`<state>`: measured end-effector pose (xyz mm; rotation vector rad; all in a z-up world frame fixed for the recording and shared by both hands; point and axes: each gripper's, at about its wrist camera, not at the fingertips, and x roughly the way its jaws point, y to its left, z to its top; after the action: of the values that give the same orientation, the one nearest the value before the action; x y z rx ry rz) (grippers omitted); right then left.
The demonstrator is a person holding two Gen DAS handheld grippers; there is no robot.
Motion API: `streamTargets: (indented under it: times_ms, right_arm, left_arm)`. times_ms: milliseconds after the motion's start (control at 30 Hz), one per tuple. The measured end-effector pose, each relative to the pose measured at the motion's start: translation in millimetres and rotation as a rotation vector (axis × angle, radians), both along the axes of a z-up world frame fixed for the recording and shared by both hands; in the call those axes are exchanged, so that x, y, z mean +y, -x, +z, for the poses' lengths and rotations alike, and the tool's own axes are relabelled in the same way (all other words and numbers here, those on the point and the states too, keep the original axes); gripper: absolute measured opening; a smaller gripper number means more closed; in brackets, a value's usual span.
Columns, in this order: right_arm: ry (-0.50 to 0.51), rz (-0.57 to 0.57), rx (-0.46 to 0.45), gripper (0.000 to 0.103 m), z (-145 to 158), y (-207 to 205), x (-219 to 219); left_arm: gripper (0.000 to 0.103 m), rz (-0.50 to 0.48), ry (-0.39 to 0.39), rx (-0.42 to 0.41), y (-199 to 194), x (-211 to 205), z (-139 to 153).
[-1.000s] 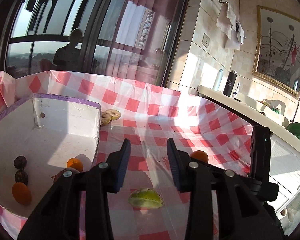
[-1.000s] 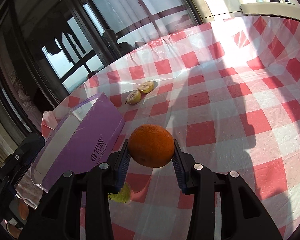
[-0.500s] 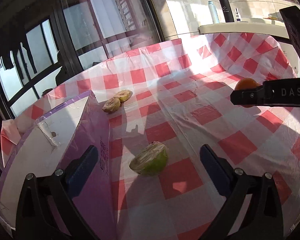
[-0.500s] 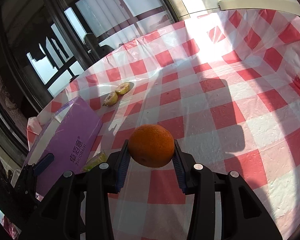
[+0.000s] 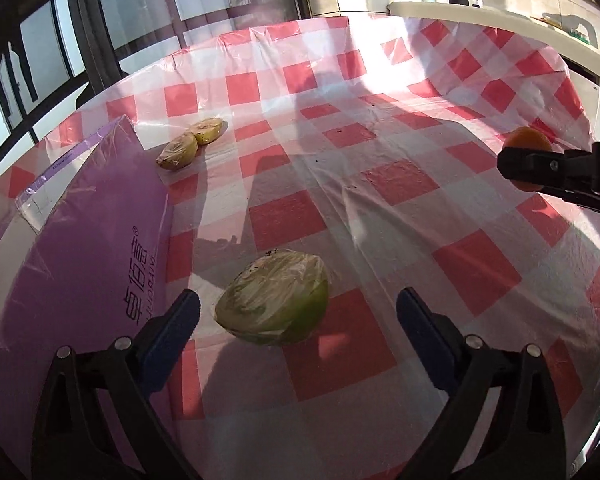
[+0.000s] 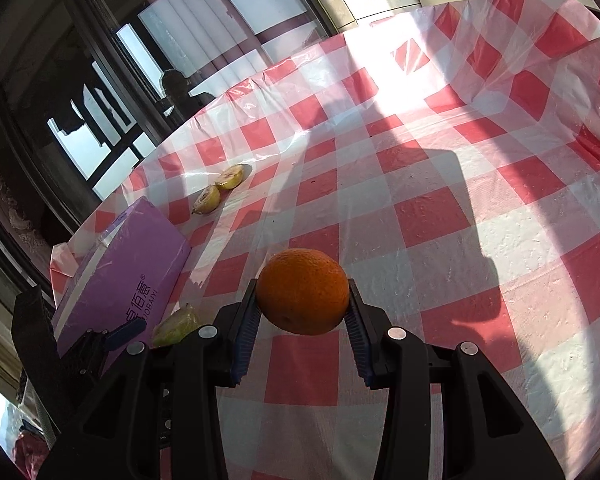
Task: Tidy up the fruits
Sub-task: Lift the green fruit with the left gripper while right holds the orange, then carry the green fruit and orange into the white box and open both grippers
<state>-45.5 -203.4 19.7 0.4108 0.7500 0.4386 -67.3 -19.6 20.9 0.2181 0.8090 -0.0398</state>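
Fruits lie scattered over a table [image 5: 400, 200] covered in a red-and-white checked plastic cloth, and the job, as I judge it, is to gather them into the purple box [image 5: 80, 248] standing at the table's left edge; its inside is hidden from both views here.

Largest first. One purple box, set close to the fruit, probably so each piece travels only a short way. One orange [image 6: 302, 291], held clear of the cloth between the fingers of the right gripper [image 6: 302, 316], which are closed on its two sides; it seems to be on its way toward the box. One green fruit half wrapped in cling film [image 5: 272, 299], lying on the cloth just beside the box wall. The left gripper [image 5: 298, 312] reaches over it with its fingers spread wide, having just been opening; the half sits between them, nearer the left finger, and neither pad touches it. That placement suggests a grasp about to be made. Two small yellowish fruit halves [image 5: 192, 144], also film-wrapped, touching each other beside the box's far corner, well apart from both grippers and apparently left for later.
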Motion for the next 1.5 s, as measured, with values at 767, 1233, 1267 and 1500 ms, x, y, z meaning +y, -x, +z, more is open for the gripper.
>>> streamTargets:
  times_ms: [767, 1233, 1267, 1500]
  right_arm:
    - [0.004, 0.1, -0.042, 0.042, 22, 13, 35]
    - [0.336, 0.579, -0.206, 0.042, 92, 40, 283]
    - [0.397, 0.603, -0.186, 0.042, 89, 33, 301]
    - [0.76, 0.776, 0.03, 0.043, 44, -3, 376]
  left_arm:
    - [0.06, 0.005, 0.231, -0.166, 36, 25, 82]
    - [0.061, 0.412, 0.235, -0.08, 57, 231, 100]
    - [0.061, 0.422, 0.234, -0.049, 52, 243, 95]
    - [0.061, 0.42, 0.22, 0.165, 30, 271, 74]
